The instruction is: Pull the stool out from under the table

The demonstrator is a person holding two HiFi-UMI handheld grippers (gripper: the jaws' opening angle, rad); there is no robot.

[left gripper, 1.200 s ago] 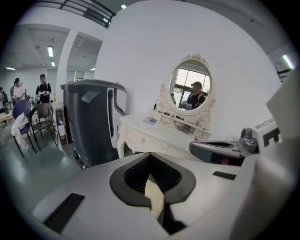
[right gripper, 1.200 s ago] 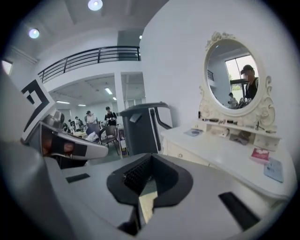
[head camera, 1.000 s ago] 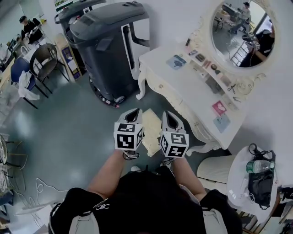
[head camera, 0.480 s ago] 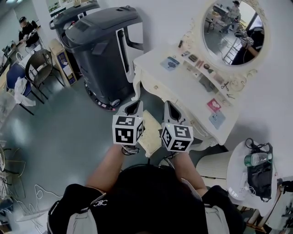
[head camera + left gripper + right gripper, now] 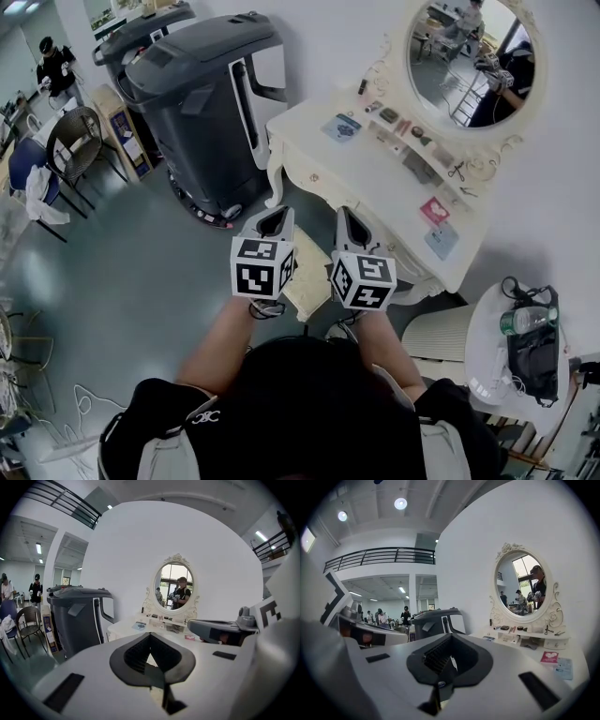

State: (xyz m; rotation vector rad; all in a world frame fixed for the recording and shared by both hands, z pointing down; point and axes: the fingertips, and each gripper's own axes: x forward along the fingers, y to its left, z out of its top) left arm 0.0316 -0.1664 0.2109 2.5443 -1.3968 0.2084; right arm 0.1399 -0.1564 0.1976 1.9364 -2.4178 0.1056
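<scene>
Now the left gripper and right gripper stand higher than a second ago, lifted away from the stool. It rests on the floor between them, just in front of the table (its seat looks clear of the table's edge). By this reading the pull is done or nearly so. Both grippers have their jaws pressed together, holding nothing. Count: two grippers, one stool, one table, one mirror, one grey machine.
</scene>
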